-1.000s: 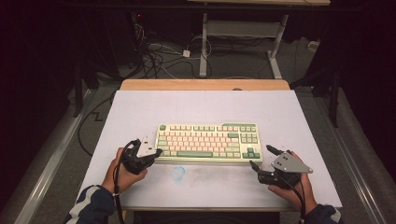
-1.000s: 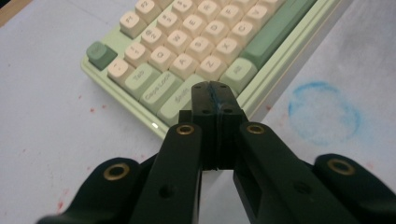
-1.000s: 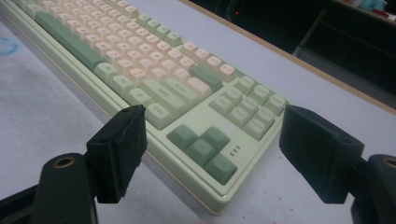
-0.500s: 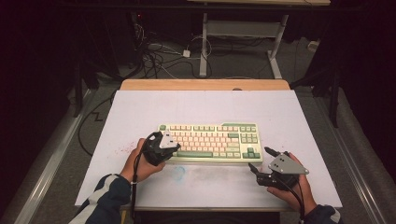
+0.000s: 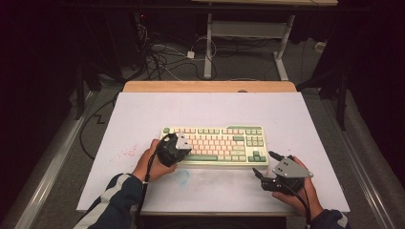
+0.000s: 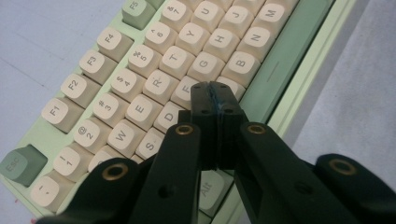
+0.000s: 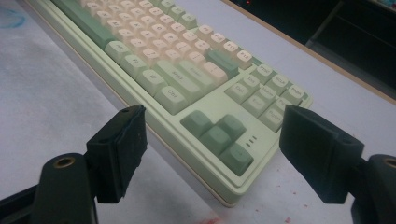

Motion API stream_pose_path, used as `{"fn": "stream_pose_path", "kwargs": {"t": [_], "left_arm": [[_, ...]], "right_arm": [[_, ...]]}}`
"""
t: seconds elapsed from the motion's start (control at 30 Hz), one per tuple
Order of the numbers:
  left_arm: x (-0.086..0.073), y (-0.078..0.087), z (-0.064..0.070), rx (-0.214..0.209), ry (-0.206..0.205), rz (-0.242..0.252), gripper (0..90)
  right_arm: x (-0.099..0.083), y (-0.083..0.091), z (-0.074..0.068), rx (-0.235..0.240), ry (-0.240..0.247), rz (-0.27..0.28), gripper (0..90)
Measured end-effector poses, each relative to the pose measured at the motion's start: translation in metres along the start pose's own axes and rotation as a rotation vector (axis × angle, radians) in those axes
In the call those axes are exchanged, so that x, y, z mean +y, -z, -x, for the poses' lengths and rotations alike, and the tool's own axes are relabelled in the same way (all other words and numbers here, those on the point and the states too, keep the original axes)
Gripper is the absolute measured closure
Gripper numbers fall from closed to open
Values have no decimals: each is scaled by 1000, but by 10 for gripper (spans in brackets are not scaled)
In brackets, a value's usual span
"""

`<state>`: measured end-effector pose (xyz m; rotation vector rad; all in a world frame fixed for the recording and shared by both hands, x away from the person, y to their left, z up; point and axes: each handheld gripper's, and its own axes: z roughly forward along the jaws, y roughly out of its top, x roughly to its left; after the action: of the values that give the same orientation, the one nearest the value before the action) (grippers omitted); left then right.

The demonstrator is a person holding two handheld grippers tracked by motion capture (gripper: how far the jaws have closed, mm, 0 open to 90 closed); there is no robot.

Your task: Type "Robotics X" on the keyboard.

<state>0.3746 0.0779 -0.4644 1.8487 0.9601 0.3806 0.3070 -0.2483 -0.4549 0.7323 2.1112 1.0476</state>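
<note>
High view: the keyboard lies flat near the middle of the white surface, its long side running across it. My left gripper rests over the keyboard's left end, held by my left hand; my right gripper sits on the surface just off the keyboard's near right corner, held by my right hand.

Left gripper view: the jaws of my left gripper are pressed together with nothing between them, their tips poised over the letter keys around F and G; whether they touch a key cannot be told.

Right gripper view: the jaws of my right gripper stand wide apart, framing the keyboard's corner with the arrow keys and holding nothing.
</note>
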Motion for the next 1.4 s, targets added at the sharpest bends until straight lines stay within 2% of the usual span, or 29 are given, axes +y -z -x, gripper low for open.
{"fn": "stream_pose_path", "kwargs": {"t": [0.43,0.63,0.73,1.07,1.13,1.2,1.4], "left_arm": [[0,-3,0,2,-4,2,866],[-1,-5,1,1,-18,-18,873],[-1,-4,1,2,-11,-4,866],[3,12,3,-10,-29,53,832],[2,15,2,0,-36,74,799],[1,19,1,-9,-34,91,760],[-6,31,-4,13,-43,157,513]], "right_arm": [[-1,-2,-1,12,1,-12,238],[-1,-3,0,17,3,-21,239],[-1,-3,0,17,-4,-20,239],[0,-2,0,14,-4,-13,239],[0,-1,0,15,-2,-11,239],[0,-1,1,14,-4,-11,239],[0,-1,1,14,-5,-7,238]]}}
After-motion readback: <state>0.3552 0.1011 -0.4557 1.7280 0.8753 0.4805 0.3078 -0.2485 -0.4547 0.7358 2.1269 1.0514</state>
